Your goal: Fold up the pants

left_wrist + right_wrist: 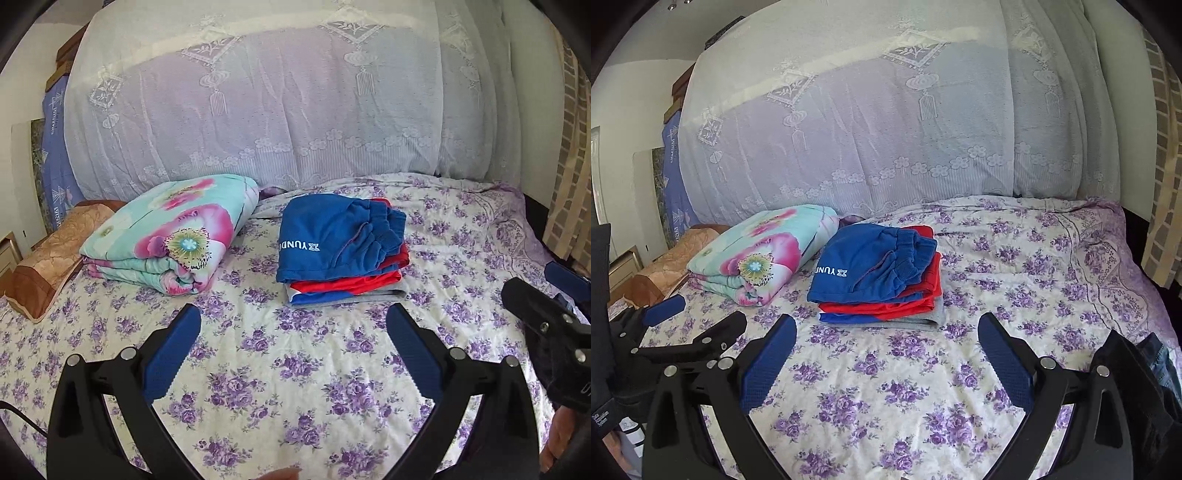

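A stack of folded clothes lies on the bed, with blue pants (332, 236) marked with white letters on top, over red and grey garments (351, 288). The stack also shows in the right wrist view (871, 266). My left gripper (293, 321) is open and empty, held above the floral sheet just in front of the stack. My right gripper (886, 328) is open and empty too, to the right of the left one. A dark garment (1137, 384) lies at the bed's right edge beside the right gripper.
A folded floral quilt (173, 236) lies left of the stack, with a brown pillow (48, 262) beyond it. A lace-covered headboard (280, 110) stands behind. The purple-flowered sheet (280, 369) spreads in front. The bed's right edge (1145, 266) drops off.
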Available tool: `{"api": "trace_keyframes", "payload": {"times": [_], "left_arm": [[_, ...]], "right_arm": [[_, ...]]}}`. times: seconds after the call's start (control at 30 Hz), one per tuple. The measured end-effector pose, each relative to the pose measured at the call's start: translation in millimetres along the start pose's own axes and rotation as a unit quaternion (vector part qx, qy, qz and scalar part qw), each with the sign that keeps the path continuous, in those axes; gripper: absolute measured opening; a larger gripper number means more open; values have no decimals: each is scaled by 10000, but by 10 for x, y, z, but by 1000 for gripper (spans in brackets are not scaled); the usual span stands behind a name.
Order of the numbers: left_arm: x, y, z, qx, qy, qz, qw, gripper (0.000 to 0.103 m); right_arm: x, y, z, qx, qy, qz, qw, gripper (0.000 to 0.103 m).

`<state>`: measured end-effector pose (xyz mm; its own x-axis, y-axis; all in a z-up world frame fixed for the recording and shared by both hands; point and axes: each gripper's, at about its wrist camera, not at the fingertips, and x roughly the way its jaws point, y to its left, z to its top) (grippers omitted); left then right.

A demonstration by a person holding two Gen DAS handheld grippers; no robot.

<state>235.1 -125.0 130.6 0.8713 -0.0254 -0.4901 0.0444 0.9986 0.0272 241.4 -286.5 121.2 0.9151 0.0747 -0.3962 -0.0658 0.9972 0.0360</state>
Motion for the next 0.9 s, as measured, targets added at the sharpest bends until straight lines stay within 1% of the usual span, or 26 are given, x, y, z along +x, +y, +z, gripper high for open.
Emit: {"api": "trace_keyframes", "payload": {"times": [0.1,0.4,0.9], "left_arm": [[34,12,-9,5,64,78,9999,98],[3,82,13,-128,8,116,9999,98],[55,26,-12,-40,76,115,9999,98]], "right_arm": [[31,27,-19,-27,47,-7,10000,99],[95,97,-58,-116,129,-6,9998,99],[95,88,-53,-103,114,-10,9999,99]]}}
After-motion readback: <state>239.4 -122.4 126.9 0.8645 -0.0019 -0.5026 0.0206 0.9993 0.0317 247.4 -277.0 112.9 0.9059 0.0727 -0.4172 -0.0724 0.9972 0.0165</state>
